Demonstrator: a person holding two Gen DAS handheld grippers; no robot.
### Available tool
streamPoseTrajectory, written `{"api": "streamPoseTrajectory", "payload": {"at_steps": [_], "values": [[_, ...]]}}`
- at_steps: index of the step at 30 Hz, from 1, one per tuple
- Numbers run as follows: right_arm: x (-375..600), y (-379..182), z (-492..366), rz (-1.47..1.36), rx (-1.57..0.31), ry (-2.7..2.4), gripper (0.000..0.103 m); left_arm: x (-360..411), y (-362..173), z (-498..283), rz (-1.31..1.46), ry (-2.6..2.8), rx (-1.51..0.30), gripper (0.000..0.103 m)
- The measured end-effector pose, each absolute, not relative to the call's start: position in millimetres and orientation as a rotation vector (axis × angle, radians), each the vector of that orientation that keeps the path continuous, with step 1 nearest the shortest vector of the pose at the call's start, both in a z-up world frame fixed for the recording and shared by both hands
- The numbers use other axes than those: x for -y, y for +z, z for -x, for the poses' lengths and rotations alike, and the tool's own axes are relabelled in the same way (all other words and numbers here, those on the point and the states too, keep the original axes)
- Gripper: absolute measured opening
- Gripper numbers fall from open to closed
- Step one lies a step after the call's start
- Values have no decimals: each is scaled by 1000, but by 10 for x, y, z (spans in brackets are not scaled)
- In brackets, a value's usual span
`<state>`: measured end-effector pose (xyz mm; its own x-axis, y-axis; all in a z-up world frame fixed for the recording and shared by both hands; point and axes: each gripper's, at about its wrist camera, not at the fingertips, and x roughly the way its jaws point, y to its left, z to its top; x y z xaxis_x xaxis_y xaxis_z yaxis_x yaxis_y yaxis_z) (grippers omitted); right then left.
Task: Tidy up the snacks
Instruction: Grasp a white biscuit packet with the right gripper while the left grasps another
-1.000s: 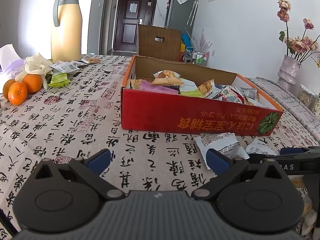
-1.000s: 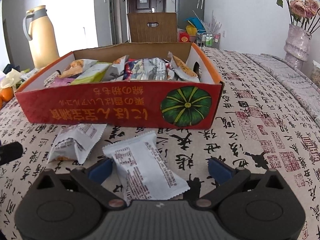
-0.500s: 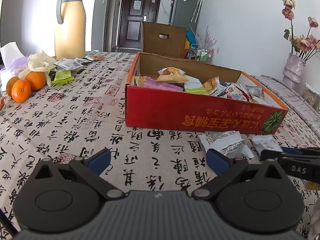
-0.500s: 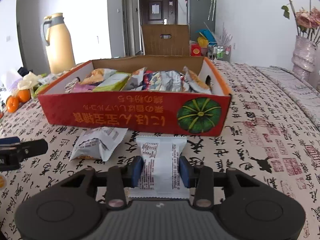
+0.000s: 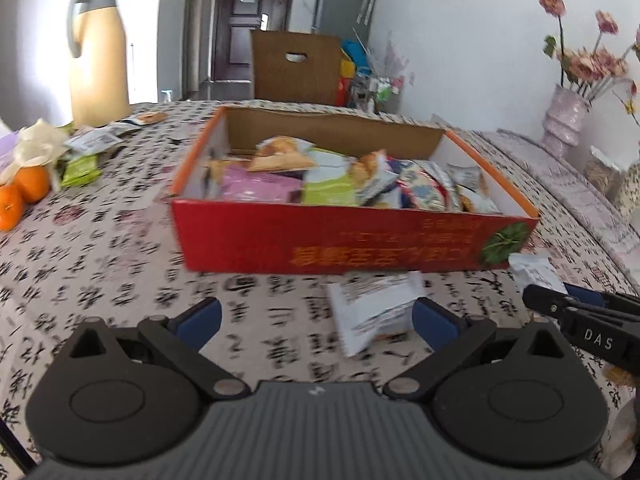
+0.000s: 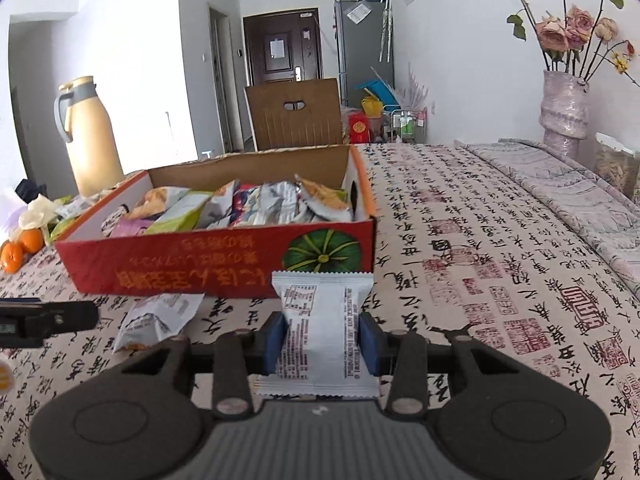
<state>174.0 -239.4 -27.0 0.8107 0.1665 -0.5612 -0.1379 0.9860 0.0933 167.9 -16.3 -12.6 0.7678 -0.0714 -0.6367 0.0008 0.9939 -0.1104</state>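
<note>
White-wrapped snack packet [image 6: 322, 330] stands clamped between the right gripper [image 6: 323, 342] pads, long axis pointing toward the red snack box [image 6: 224, 276], apparently lifted clear of the tablecloth [image 6: 500, 264]. Left gripper [image 5: 316, 316] gapes empty beside another packet [image 5: 372, 304].

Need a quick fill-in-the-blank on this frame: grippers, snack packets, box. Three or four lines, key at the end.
1. The right gripper is shut on a ____ snack packet.
2. The left gripper stands ____, gripping nothing.
3. A second white packet lies on the tablecloth in front of the ____ cardboard box.
4. Beside the oranges stands a tall ____ thermos jug.

Missing words: white; open; red; yellow
</note>
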Motion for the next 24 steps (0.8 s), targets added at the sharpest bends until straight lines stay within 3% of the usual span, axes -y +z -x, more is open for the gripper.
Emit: {"api": "streamPoseTrajectory", "payload": {"at_steps": [22,24], "values": [[2536,-295,-1787,-78,-596,151,39,705,-442,-2253,93,93,-877,103],[2533,-298,-1792,-78,-597,152,39,713,-457,-2242,84,99,-867,99]]}}
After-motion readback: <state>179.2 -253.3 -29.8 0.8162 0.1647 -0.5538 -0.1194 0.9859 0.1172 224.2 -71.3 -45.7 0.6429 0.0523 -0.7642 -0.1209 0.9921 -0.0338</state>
